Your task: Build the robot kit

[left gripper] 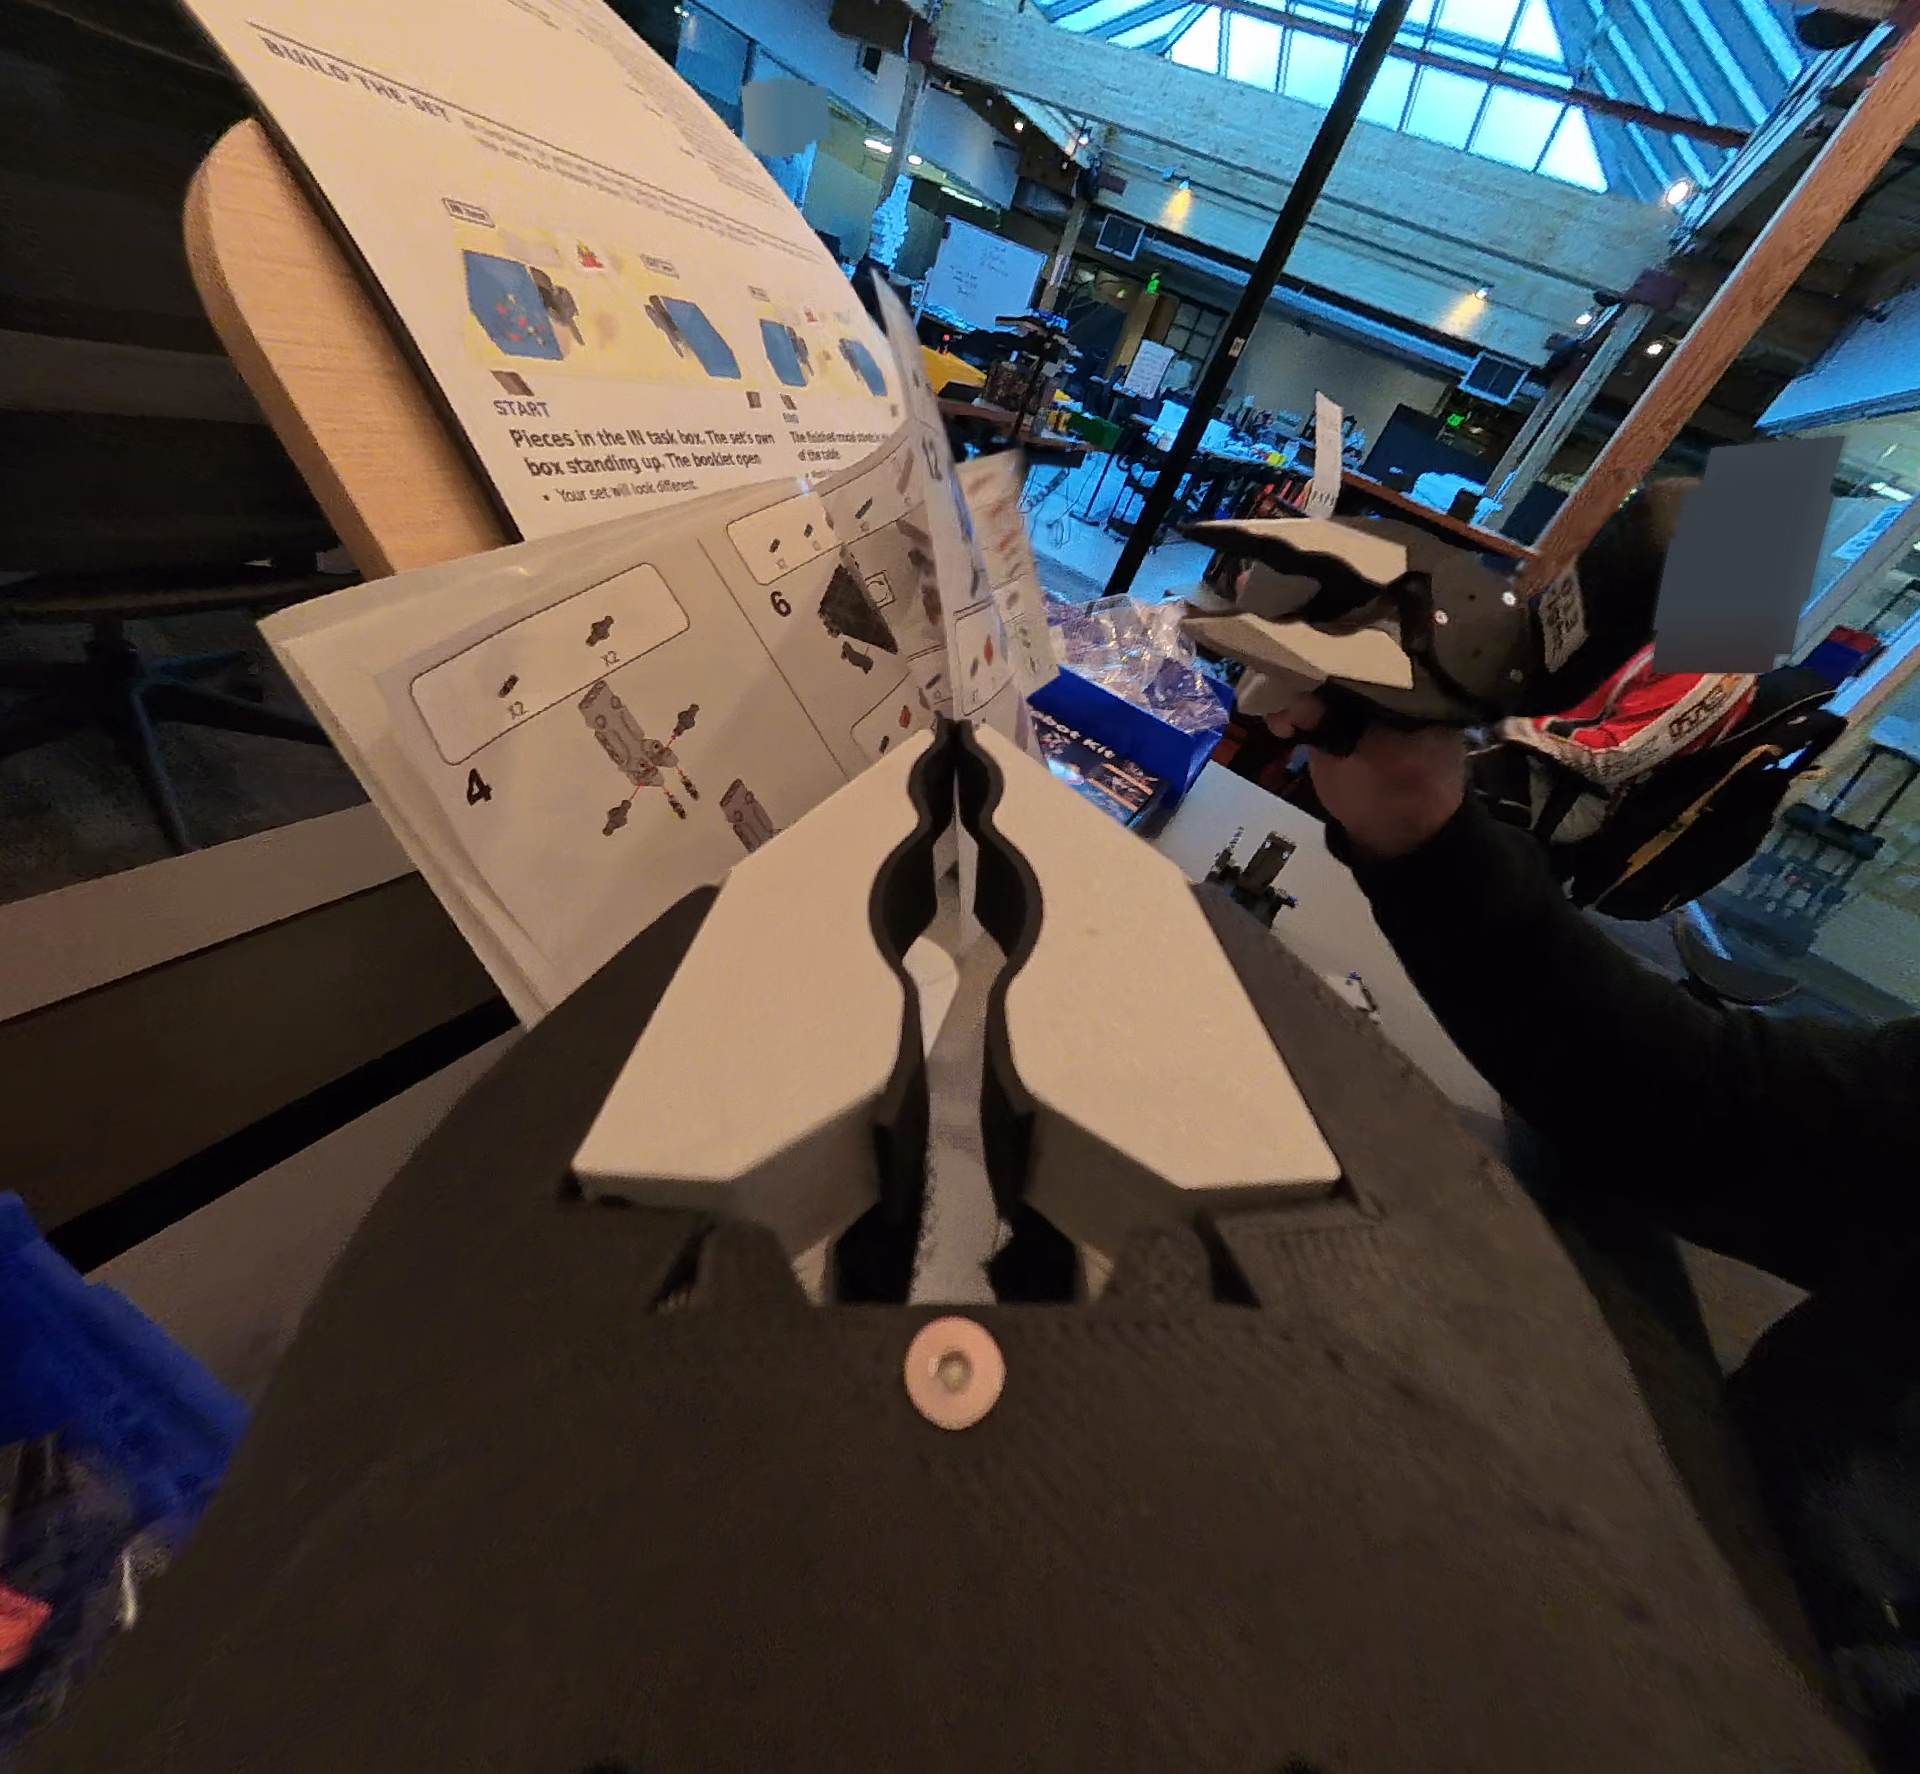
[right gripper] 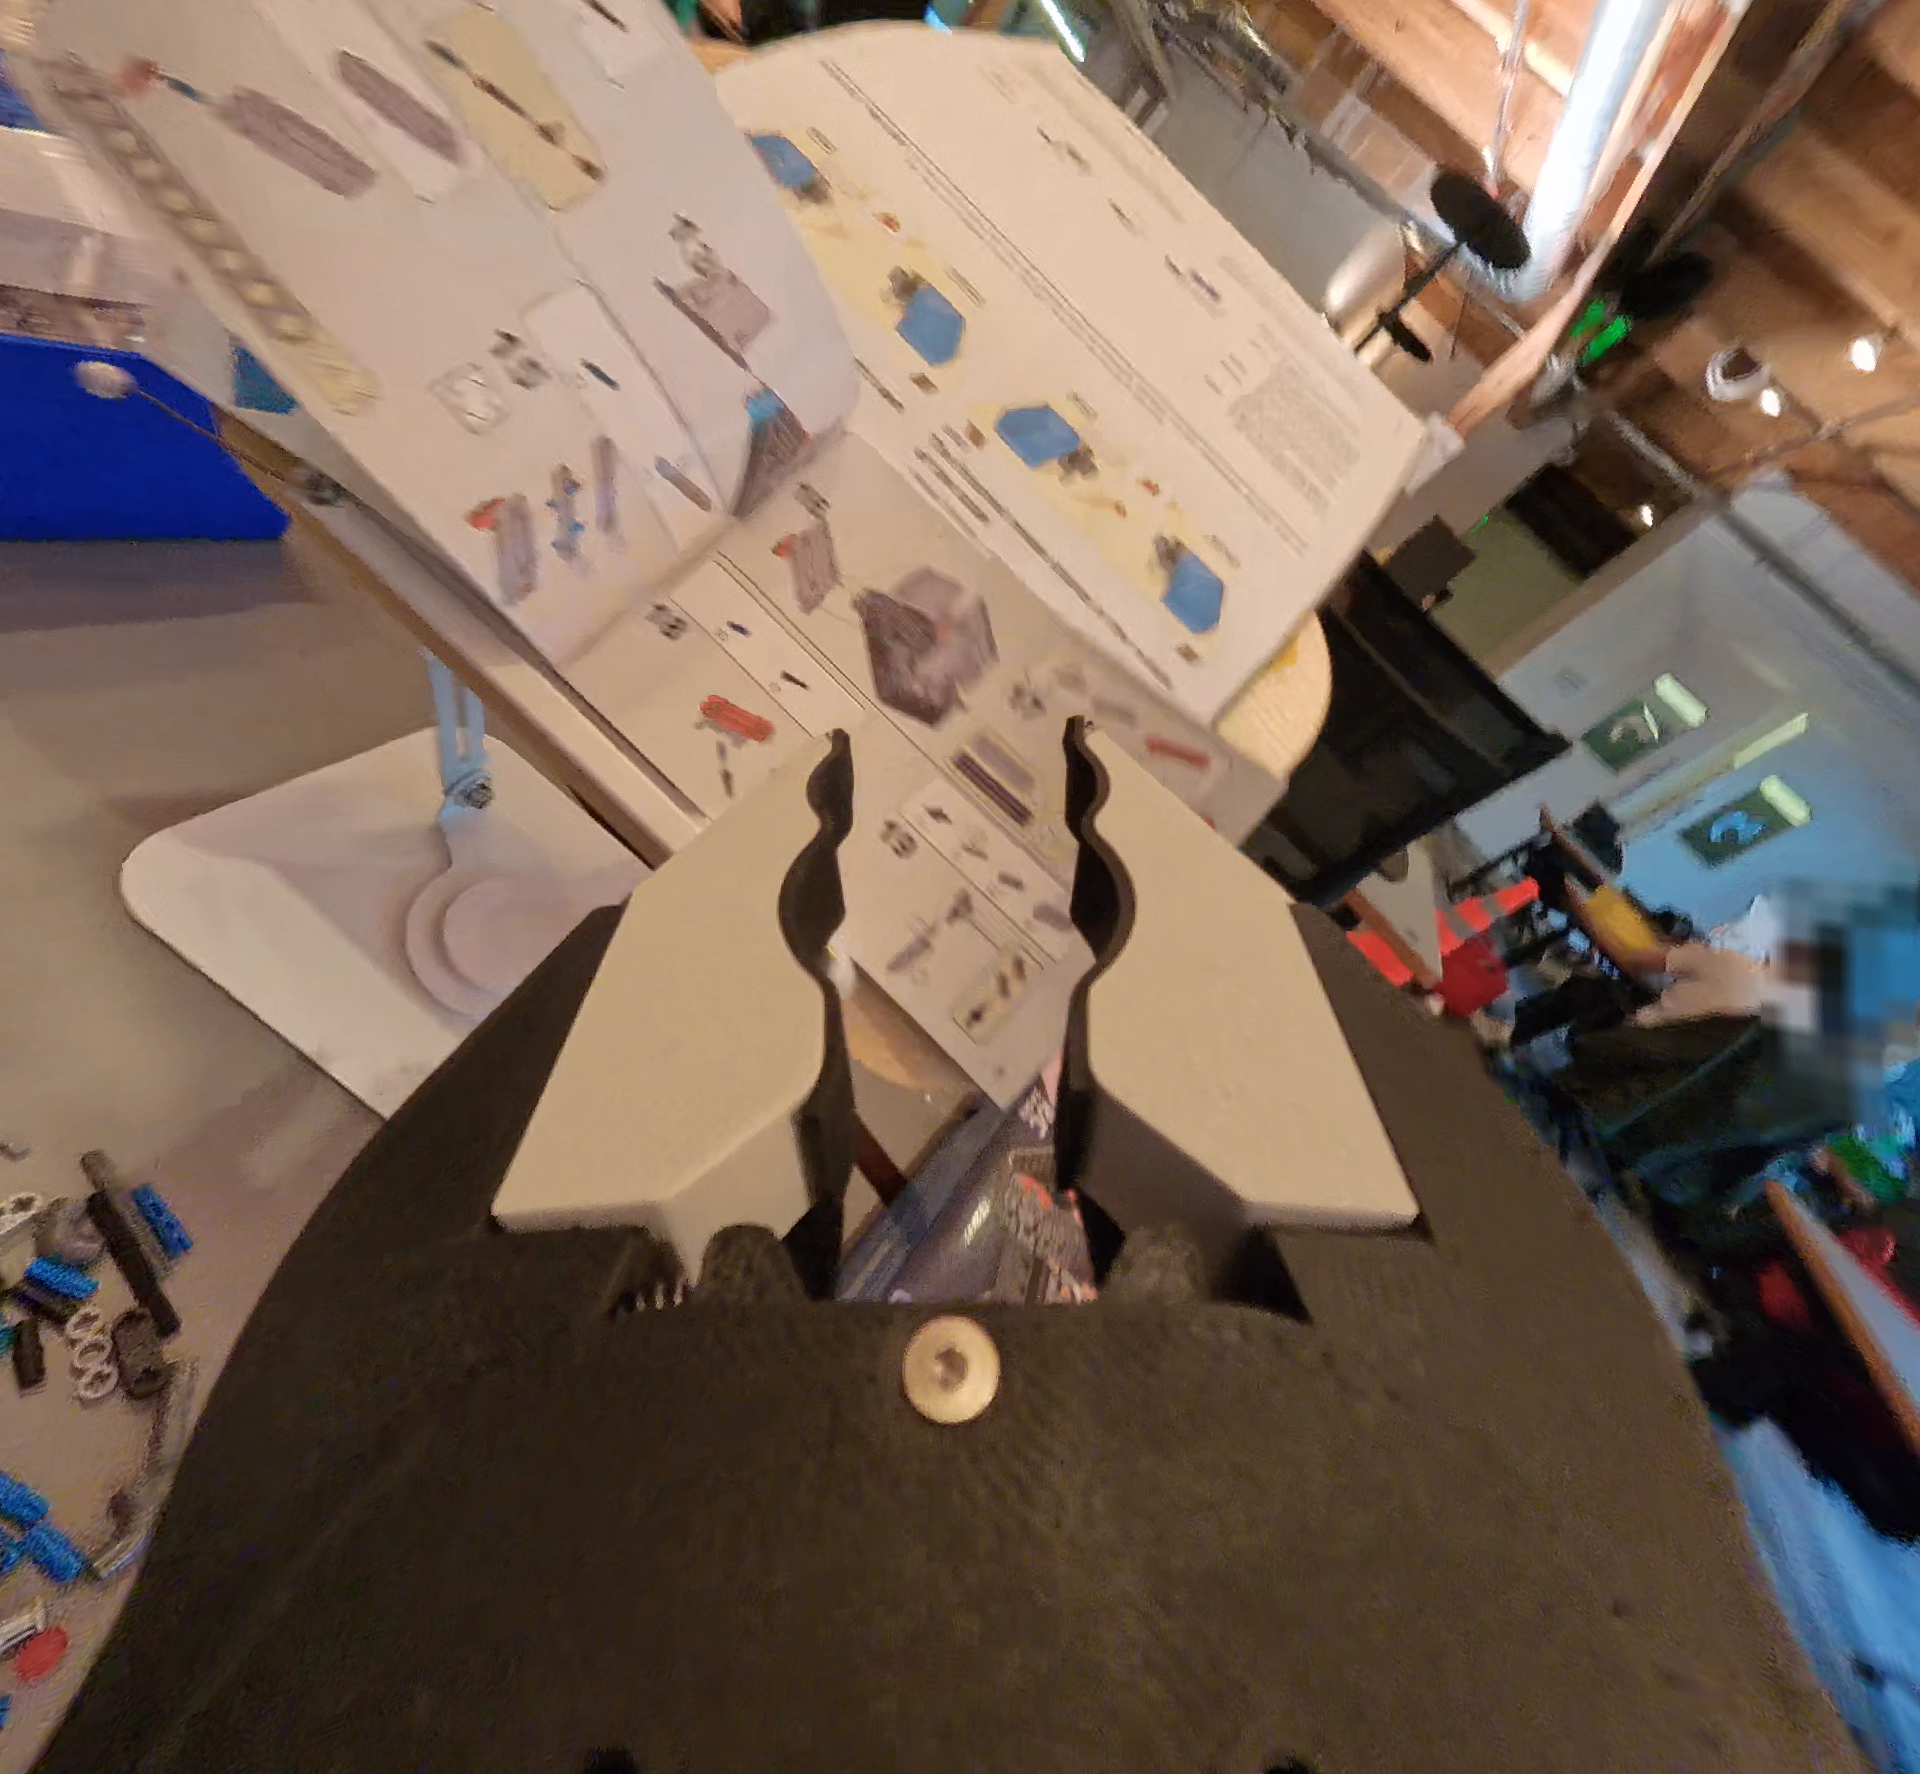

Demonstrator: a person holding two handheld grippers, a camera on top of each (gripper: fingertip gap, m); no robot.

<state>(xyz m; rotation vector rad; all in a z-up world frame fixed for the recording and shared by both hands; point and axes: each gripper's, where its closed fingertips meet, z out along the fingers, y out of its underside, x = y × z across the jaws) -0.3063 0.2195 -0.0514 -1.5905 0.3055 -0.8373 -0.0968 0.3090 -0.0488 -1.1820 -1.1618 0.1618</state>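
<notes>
While the grey table (right gripper: 156, 685) carries scattered building pieces (right gripper: 94, 1288) and a blue bin (left gripper: 1122, 727) in a skylit workshop, your left gripper (left gripper: 954, 737) is clamped on a page of the propped instruction booklet (left gripper: 623, 716); your right gripper (right gripper: 956, 748) hangs agape, empty, before its pages.

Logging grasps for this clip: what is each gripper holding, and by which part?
The left gripper is shut on a booklet page, pinched at its lower edge. The right gripper is open and holds nothing.
</notes>
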